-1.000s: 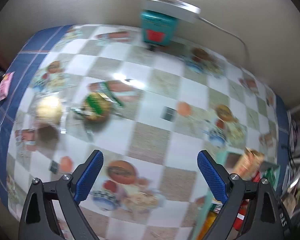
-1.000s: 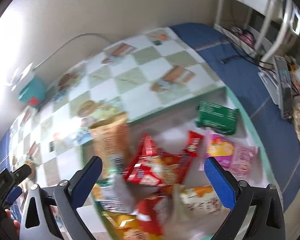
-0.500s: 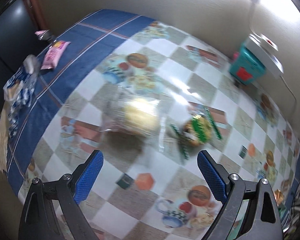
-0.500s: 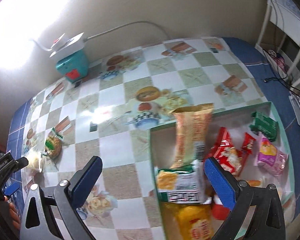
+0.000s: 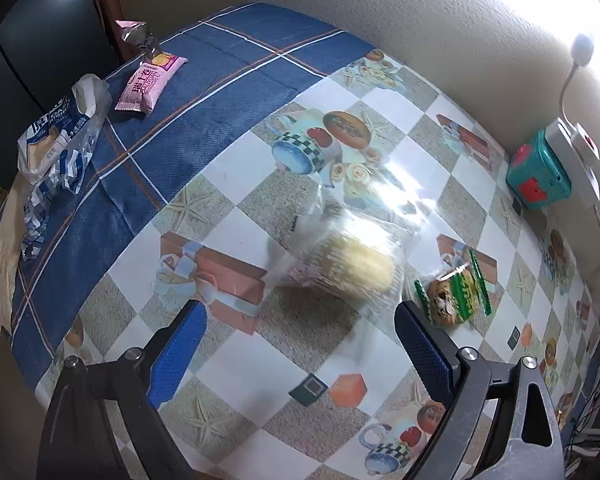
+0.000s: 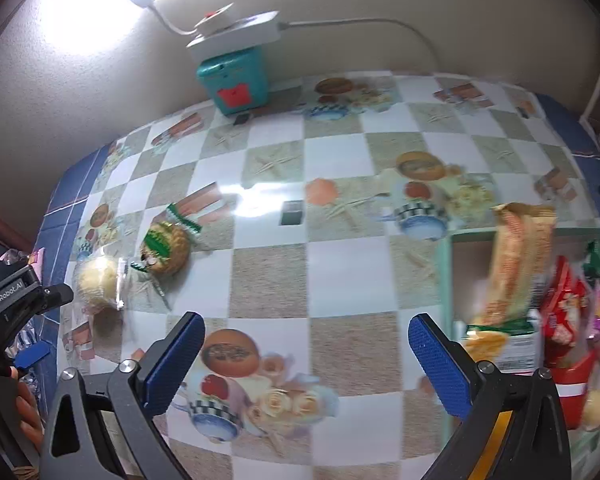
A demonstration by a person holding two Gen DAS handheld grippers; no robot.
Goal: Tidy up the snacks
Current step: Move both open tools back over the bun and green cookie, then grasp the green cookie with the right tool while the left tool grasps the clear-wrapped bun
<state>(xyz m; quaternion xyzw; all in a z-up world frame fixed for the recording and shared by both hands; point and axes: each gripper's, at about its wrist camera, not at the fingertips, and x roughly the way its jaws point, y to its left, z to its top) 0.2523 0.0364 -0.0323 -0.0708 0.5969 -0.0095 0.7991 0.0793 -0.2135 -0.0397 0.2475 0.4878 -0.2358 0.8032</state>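
target: clear-wrapped yellow cake (image 5: 350,262) on the table (image 5: 236,208), just ahead of the left tongs (image 5: 300,334), between their tips' line of reach, long axis slanting left-right | left tongs spread, empty, nearer | right tongs (image 6: 306,350) spread, empty, well apart near the snack box (image 6: 446,276) | green-wrapped snack (image 5: 454,294) just right of the cake

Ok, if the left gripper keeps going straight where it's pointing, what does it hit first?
Most likely the clear-wrapped pale yellow cake, lying on the checkered tablecloth just ahead between the open fingers of the left gripper. The green-wrapped snack sits off to the right. Depth is uncertain.
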